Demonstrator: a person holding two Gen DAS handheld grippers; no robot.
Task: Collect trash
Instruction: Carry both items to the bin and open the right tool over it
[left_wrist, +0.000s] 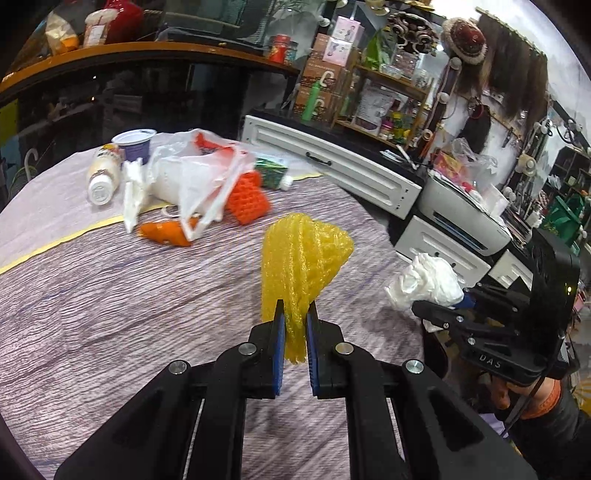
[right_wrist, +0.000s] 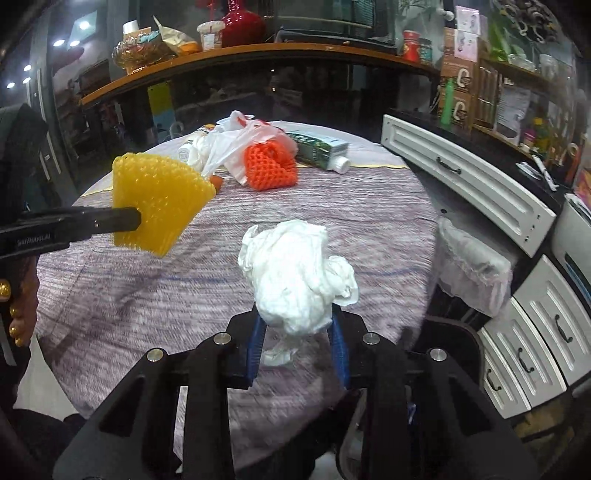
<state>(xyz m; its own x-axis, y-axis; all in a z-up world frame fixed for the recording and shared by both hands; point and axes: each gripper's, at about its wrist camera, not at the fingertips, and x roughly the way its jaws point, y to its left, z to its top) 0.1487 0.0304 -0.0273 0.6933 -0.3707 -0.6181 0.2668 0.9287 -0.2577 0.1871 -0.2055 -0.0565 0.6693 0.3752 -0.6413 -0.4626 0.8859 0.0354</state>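
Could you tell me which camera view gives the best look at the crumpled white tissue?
The right wrist view: the crumpled white tissue sits large and central, pinched in the right tool. The left wrist view shows it smaller, near the right edge, partly hidden by that tool.

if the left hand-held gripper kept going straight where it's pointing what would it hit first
Probably the bare tablecloth beyond the yellow foam net it holds; the orange foam net lies further on, slightly left. Depth is unclear.

Yellow foam net (left_wrist: 303, 258), crumpled white tissue (right_wrist: 295, 280), orange net sleeve (right_wrist: 271, 166) far off; the counter (left_wrist: 129, 314) wears streaky mauve-grey cloth; black tongs carry blue pads (left_wrist: 279, 354).
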